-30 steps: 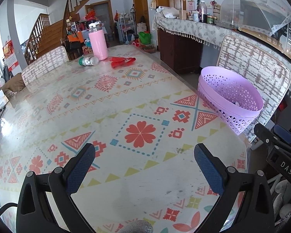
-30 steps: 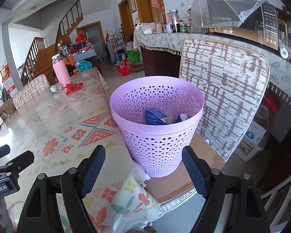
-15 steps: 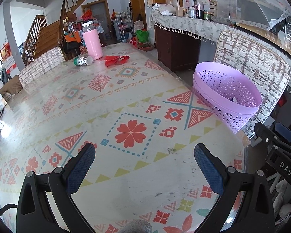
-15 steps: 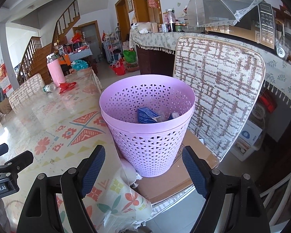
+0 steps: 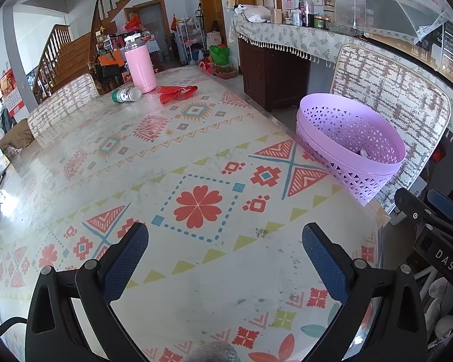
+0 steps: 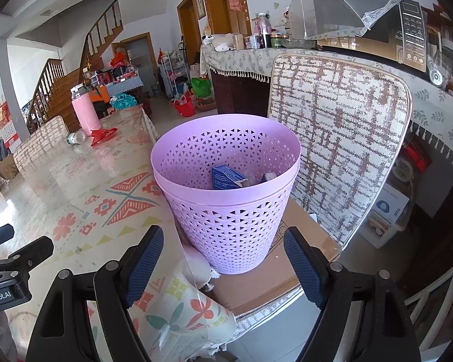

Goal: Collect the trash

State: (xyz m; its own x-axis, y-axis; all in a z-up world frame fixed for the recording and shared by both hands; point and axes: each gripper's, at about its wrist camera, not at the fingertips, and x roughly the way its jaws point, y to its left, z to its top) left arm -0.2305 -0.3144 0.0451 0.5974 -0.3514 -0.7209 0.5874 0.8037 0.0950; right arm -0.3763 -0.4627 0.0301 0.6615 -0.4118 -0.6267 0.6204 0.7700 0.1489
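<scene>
The left wrist camera looks down and forward over the near end of the patterned table (image 5: 196,157), facing the far staircase, with the purple basket (image 5: 347,138) off to its right. The right wrist camera sits close to the same basket (image 6: 226,187), looking down into it from the table's corner. Both views share the basket, the chair back (image 6: 341,138) behind it, and the pink tumbler (image 5: 139,68) far beyond it.
</scene>
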